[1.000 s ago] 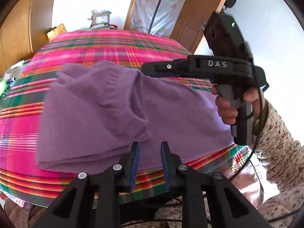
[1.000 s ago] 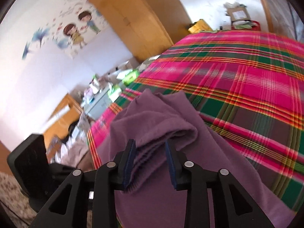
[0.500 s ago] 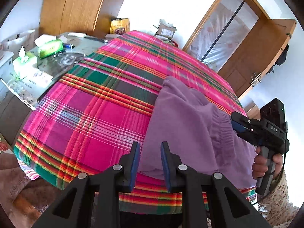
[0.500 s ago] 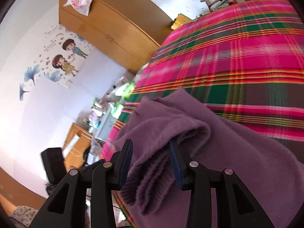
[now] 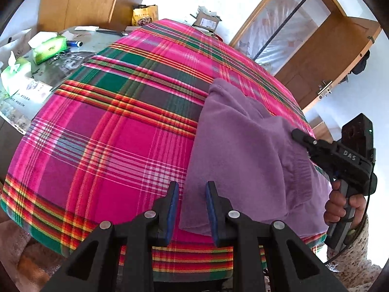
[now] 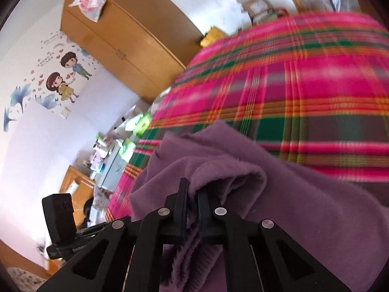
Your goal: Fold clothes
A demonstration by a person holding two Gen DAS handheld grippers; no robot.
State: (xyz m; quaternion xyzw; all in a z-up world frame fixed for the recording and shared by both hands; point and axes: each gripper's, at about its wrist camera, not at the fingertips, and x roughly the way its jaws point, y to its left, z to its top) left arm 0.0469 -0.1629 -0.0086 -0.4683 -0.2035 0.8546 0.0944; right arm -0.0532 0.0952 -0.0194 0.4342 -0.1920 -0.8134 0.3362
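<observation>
The purple garment [image 6: 304, 219] lies on the near right of the plaid counter [image 5: 109, 146]. Its ribbed edge, loose a moment ago, is now being clamped by the closing right tool [image 6: 193, 194]; a fold can be drawn. The left tool [image 5: 190, 194] is held unclenched, nothing gripped, over the garment's near corner.

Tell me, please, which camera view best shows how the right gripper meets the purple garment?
The right wrist view: the right gripper is closing, its jaws pinching a ribbed fold of the purple garment close up. The left wrist view shows that gripper only sidelong at the garment's far edge, its contact hidden.
</observation>
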